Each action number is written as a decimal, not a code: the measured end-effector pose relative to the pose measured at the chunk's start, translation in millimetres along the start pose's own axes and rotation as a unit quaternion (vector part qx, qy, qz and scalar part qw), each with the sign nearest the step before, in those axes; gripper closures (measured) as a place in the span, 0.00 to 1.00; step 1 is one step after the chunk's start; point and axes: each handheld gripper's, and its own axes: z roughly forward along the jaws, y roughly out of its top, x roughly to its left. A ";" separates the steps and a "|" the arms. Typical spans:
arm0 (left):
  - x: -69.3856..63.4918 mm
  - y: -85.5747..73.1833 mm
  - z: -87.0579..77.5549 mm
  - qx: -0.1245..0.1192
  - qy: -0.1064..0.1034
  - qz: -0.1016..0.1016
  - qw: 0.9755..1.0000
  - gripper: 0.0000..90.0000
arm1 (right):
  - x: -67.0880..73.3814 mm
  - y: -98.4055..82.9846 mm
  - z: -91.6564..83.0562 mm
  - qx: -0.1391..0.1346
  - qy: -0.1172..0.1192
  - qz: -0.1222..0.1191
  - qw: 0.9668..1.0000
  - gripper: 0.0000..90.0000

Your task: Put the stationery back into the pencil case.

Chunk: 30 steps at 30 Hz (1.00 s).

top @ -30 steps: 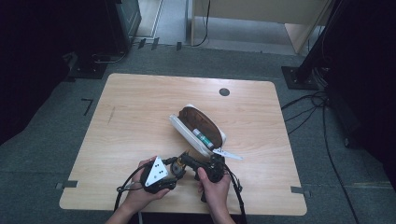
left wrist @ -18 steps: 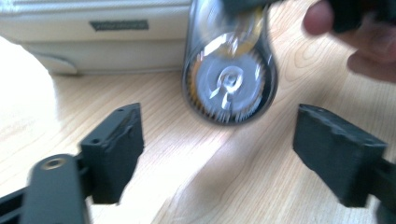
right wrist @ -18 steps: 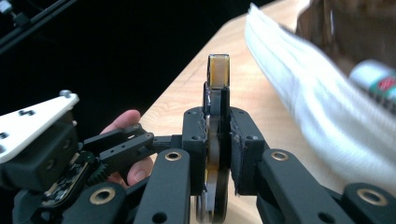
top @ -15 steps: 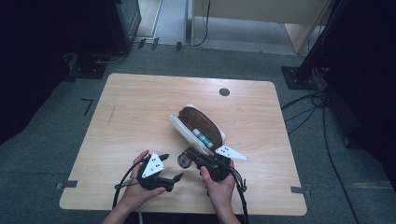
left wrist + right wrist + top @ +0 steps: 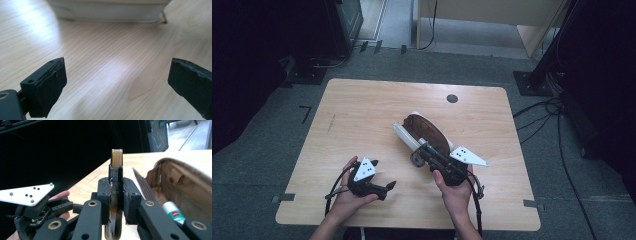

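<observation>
Right hand-held gripper (image 5: pixel 115 202) clamped on a tape dispenser (image 5: pixel 116 160), amber tape roll edge-on between the pads, raised above the bench (image 5: pixel 362 110) just at 7 o'clock of the brown pencil pouch (image 5: pixel 426 132). Inside the pouch's open mouth, a white tube (image 5: pixel 173 212) with a red-and-green label, writing too small to read. Left hand-held gripper (image 5: pixel 382 189) near the bench's front edge, jaws just opened wide, nothing between. Bare wood from 9 to 12 o'clock; small dark hole (image 5: pixel 452 98) near the far edge.

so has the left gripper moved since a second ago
Yes. The left gripper has slid left along the table's near edge, away from the pouch, its jaws just opened and empty.
</observation>
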 end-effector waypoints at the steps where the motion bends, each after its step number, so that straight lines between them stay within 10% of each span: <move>1: 6.2 -1.9 -0.1 0.012 0.008 -0.006 1.000 0.01 | -0.5 2.7 -0.8 -0.002 -0.001 -0.003 1.000 0.87; 16: 43.7 -14.3 -4.9 0.057 0.081 -0.074 0.992 0.01 | -7.2 36.2 -13.1 -0.035 -0.022 -0.033 0.999 0.87; 30: 61.2 -23.0 -11.1 0.084 0.134 -0.076 0.984 0.01 | -19.0 59.0 -16.6 -0.039 -0.059 -0.068 0.995 0.87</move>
